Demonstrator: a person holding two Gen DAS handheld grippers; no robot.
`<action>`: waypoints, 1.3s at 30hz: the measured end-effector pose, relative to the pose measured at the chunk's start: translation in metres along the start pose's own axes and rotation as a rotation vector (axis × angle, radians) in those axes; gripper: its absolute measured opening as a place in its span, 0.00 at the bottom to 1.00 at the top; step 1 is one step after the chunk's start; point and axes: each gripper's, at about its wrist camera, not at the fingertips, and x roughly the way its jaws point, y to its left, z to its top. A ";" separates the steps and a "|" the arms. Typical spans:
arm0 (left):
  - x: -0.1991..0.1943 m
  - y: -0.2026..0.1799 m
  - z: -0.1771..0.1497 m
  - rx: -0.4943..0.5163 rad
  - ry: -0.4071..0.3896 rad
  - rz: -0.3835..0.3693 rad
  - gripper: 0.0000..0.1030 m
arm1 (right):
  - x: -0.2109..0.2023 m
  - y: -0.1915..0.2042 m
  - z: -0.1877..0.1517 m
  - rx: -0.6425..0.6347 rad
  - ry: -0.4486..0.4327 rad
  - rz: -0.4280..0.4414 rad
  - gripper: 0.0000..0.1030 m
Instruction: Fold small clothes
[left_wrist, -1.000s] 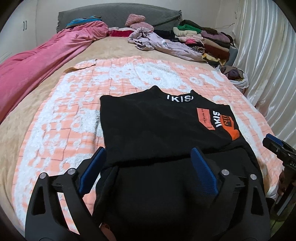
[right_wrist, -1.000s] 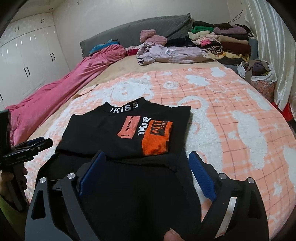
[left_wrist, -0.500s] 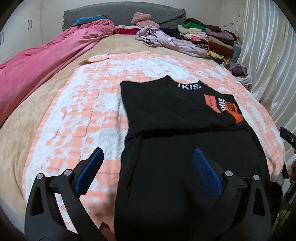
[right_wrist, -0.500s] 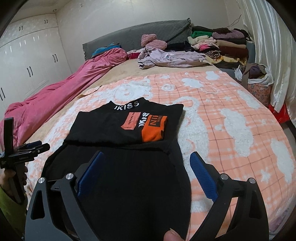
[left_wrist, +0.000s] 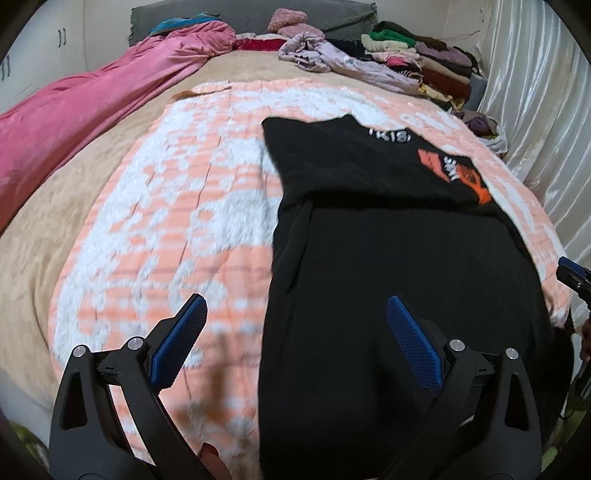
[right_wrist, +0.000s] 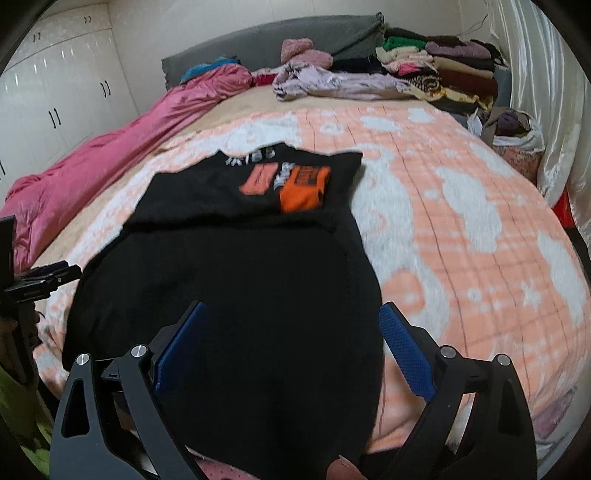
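Left wrist view: black top (left_wrist: 388, 258) lies flat on the peach-and-white blanket (left_wrist: 177, 221), collar w/ white lettering far off at 12 o'clock, hem toward the near edge at 6. Long axis runs straight from near edge to headboard. Upper part looks already doubled over; there's a crosswise edge just below the orange patch (left_wrist: 454, 173).

Left claw (left_wrist: 295, 343) hangs w/ its blue pads spread wide, nothing between them; it straddles the top's left edge, one pad over blanket, other over black cloth. Right wrist view: right claw (right_wrist: 291, 347) likewise spread wide and empty, over the hem end, top's right edge just inside its right pad. Can't tell if either touches the cloth.

My guess: sides are in, and the lengthwise fold is up next. That calls for both claws to drop on the hem corners near 6 o'clock, pinch thru all layers, then carry the hem up toward the collar at 12, keeping the two sides level so it doesn't skew.

Clothes pile (right_wrist: 443, 70) sits at about 1 o'clock, well apart from the top.
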 end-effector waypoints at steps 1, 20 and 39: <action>0.001 0.001 -0.004 -0.004 0.009 -0.001 0.89 | 0.000 0.000 -0.004 0.000 0.007 0.001 0.90; 0.003 0.002 -0.054 -0.020 0.104 -0.041 0.82 | 0.002 -0.024 -0.059 0.052 0.168 -0.002 0.90; -0.006 0.009 -0.082 -0.063 0.155 -0.101 0.44 | -0.007 -0.021 -0.081 0.010 0.245 0.033 0.17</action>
